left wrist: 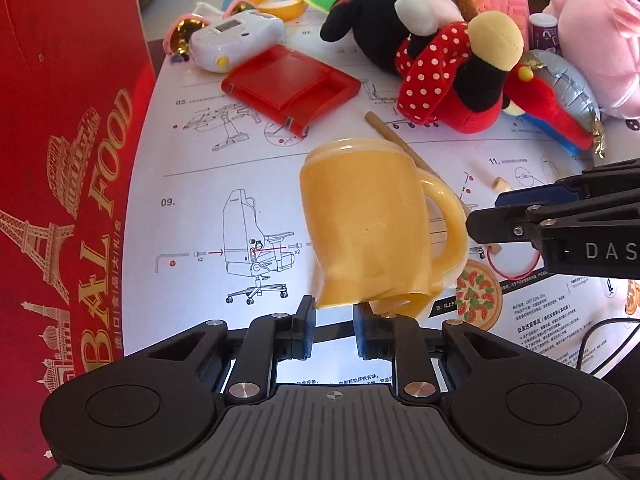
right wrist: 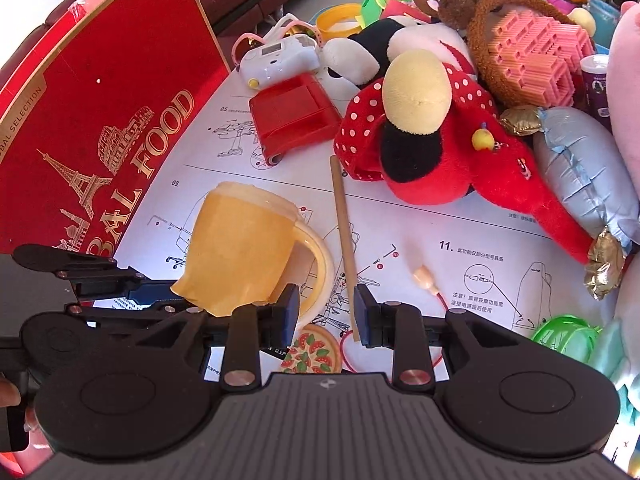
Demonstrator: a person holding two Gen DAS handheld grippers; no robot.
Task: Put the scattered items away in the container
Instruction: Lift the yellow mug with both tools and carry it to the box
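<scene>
An orange mug (left wrist: 368, 220) with a handle lies tilted over the printed instruction sheet (left wrist: 200, 208). My left gripper (left wrist: 334, 312) is shut on its near edge, which is blurred. In the right wrist view the mug (right wrist: 240, 248) sits left of centre and the left gripper (right wrist: 160, 292) reaches it from the left. My right gripper (right wrist: 326, 312) is open above a small pizza toy (right wrist: 316, 352), beside the mug's handle. A thin wooden stick (right wrist: 344, 240) ends at its right finger. It enters the left wrist view as the right gripper (left wrist: 492, 210).
A tall red "GLOBAL FOOD" box (left wrist: 60, 160) stands along the left. Behind the mug lie a red plastic case (left wrist: 288, 84), a white toy camera (left wrist: 236, 36), a polka-dot mouse plush (left wrist: 440, 72), a silver foil balloon (right wrist: 580, 176) and a pink plush (left wrist: 600, 40).
</scene>
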